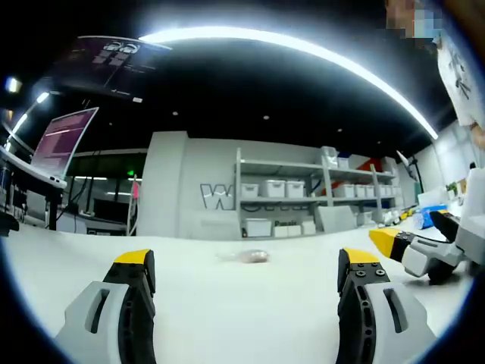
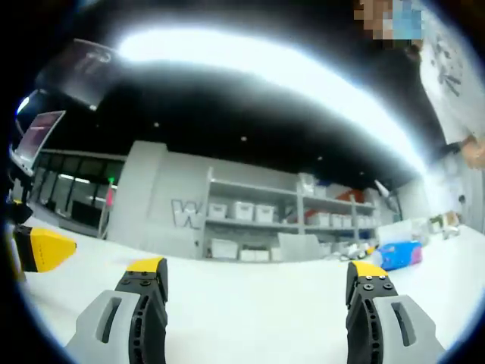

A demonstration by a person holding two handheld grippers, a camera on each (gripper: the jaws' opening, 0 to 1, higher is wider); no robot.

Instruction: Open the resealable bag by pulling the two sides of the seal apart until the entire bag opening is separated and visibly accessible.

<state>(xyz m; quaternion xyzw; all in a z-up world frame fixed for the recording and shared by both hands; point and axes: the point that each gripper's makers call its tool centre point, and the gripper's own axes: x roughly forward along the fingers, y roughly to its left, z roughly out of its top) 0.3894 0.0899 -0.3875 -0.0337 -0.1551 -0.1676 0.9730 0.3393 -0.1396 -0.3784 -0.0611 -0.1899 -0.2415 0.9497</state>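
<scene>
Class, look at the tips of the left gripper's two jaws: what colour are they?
Yellow, capping grey and black jaws of the left gripper. It shows best in the left gripper view.

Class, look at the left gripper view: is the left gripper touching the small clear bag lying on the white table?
Apart. In the left gripper view the bag lies farther out on the table, with bare white surface between it and the open left gripper.
</scene>
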